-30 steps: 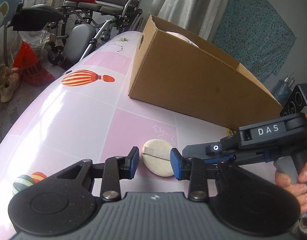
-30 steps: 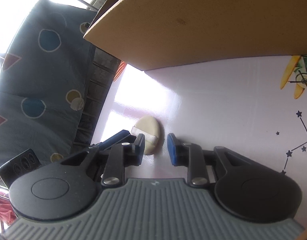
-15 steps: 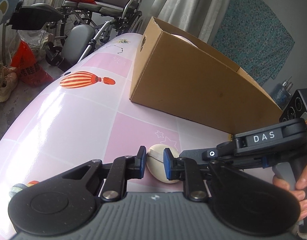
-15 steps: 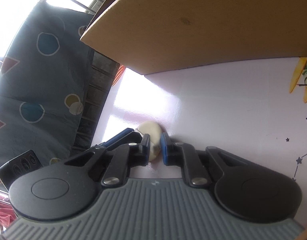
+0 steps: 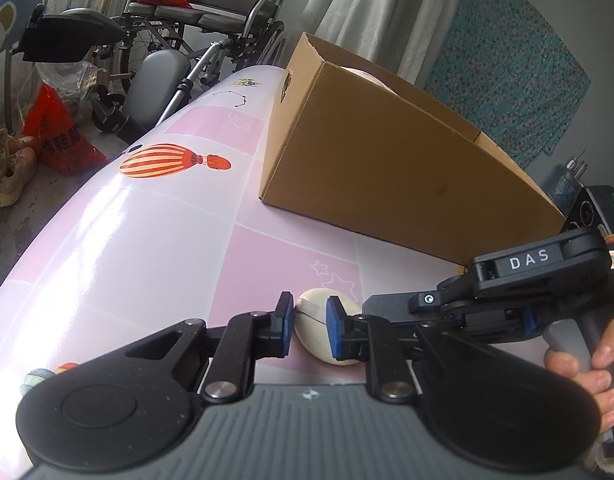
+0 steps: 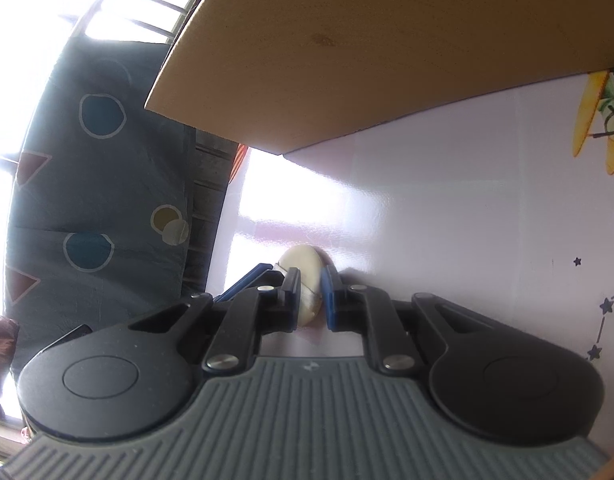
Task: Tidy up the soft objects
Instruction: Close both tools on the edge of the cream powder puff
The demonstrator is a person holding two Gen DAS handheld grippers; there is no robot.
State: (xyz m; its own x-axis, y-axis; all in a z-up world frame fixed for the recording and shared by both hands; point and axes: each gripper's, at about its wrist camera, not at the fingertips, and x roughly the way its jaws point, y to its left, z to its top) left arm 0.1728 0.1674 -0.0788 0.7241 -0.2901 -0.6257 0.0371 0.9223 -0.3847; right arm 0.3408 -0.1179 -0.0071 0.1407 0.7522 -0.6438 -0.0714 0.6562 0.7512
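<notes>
A cream powder puff (image 5: 322,330) with a pale band across it sits at the near edge of a pink-and-white table (image 5: 147,240), in front of the long side of a cardboard box (image 5: 387,168). The left gripper (image 5: 309,330) has its two blue pads drawn in against the puff's opposite sides, so the puff sits squarely between them, pinched and bulging out ahead of and below the tips. The right gripper (image 6: 310,298) comes in from the other side and is likewise closed on the same puff (image 6: 303,280): in its own view the puff stands on edge between the pads, the left pad pressed flat on it and the right pad against its far face. In the left view the right gripper's black body (image 5: 507,292) reaches across just beside the left one's right finger, with a hand (image 5: 591,376) wrapped around its grip. Something pale (image 5: 363,76) shows over the box's rim.
</notes>
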